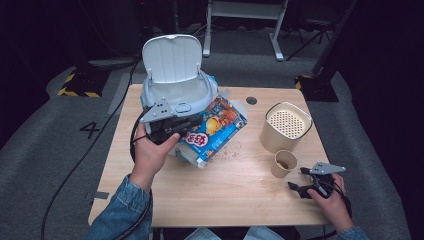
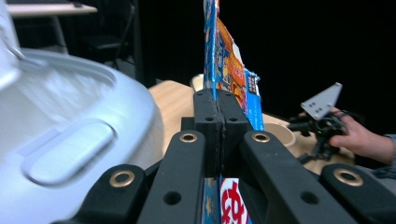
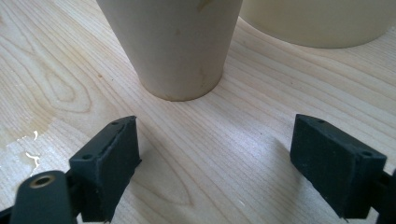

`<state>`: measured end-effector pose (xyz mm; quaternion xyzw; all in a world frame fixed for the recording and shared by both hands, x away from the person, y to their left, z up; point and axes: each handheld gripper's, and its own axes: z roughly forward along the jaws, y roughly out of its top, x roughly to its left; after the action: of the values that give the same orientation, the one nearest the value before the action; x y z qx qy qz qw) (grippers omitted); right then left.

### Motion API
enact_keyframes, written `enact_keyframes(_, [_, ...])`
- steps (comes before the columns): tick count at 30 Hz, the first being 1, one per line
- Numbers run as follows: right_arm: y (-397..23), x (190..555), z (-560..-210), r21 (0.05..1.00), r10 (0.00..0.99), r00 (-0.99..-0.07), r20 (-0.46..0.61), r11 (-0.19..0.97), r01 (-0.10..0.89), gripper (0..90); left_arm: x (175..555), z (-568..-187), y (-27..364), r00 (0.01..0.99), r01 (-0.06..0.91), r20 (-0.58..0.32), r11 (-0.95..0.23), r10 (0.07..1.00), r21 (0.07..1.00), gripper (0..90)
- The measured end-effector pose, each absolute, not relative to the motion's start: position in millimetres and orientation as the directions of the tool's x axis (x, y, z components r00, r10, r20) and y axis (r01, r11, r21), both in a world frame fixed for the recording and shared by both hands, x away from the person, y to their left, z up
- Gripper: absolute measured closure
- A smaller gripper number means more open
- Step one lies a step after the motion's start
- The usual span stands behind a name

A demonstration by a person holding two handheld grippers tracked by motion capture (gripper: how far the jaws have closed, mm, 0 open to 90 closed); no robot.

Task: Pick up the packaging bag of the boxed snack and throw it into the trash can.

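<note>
A blue and orange snack box (image 1: 215,130) lies tilted against the front of a white rice cooker (image 1: 175,95) whose lid stands up. My left gripper (image 1: 187,125) is shut on the box's edge; in the left gripper view the thin box (image 2: 224,70) rises from between the pressed jaws. A small beige cup (image 1: 284,163) stands at the table's right. My right gripper (image 1: 299,181) sits low on the table just short of that cup (image 3: 177,42), open, with nothing between its fingers (image 3: 109,163).
A larger beige container (image 1: 286,125) with a perforated top stands behind the small cup. Crumbs (image 1: 231,151) lie on the wooden table (image 1: 225,195) by the box. A wet smear (image 3: 28,144) marks the wood left of the right gripper.
</note>
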<state>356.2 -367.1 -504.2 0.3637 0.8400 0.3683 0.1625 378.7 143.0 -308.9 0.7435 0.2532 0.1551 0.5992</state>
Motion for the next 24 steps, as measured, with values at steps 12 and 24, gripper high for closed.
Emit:
enact_keyframes(12, [-367, 356, -504, 0.737, 0.731, -0.683, -0.006, 0.464, 0.491, 15.9, 384, -267, 153, 0.795, 0.127, -0.015, -0.142, 0.607, 0.982, 89.0])
enact_keyframes(24, [-367, 356, -504, 0.737, 0.730, -0.683, -0.007, 0.465, 0.490, 15.9, 397, -236, 169, 0.778, 0.115, -0.029, -0.098, 0.627, 0.989, 89.0])
